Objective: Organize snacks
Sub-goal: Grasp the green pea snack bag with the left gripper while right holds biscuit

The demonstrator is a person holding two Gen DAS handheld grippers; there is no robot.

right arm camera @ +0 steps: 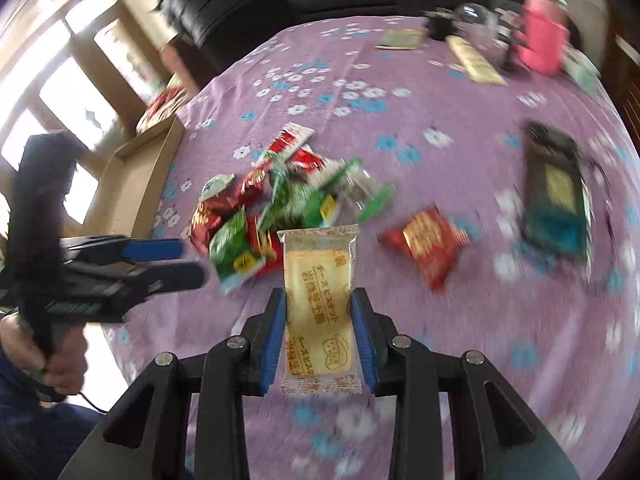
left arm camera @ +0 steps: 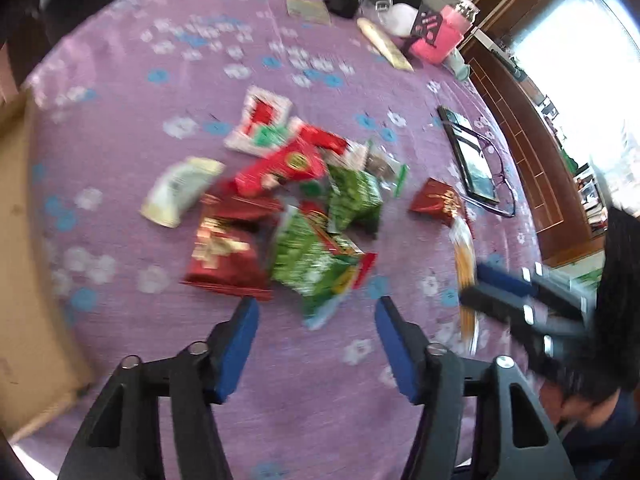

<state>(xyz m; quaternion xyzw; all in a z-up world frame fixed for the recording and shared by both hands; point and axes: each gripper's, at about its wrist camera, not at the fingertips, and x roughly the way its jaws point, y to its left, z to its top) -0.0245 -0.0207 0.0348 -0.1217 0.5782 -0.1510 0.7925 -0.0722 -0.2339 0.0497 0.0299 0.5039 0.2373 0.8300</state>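
A heap of snack packets (left arm camera: 280, 208), red, green and white, lies mid-table on a purple flowered cloth; it also shows in the right wrist view (right arm camera: 280, 204). One red packet (left arm camera: 438, 200) lies apart to the right, also seen in the right wrist view (right arm camera: 428, 244). My left gripper (left arm camera: 316, 308) is open and empty just short of the heap. My right gripper (right arm camera: 320, 300) is shut on a yellow biscuit packet (right arm camera: 318, 304), held upright above the cloth. In the left wrist view, the right gripper (left arm camera: 476, 280) holds that yellow packet (left arm camera: 466, 268).
A cardboard box (left arm camera: 24, 264) stands at the table's left edge, also in the right wrist view (right arm camera: 136, 184). A dark tablet with glasses (left arm camera: 472, 160) lies at the right. A pink container (left arm camera: 438, 36), glass jar, and long beige packet (left arm camera: 384, 44) stand at the far edge.
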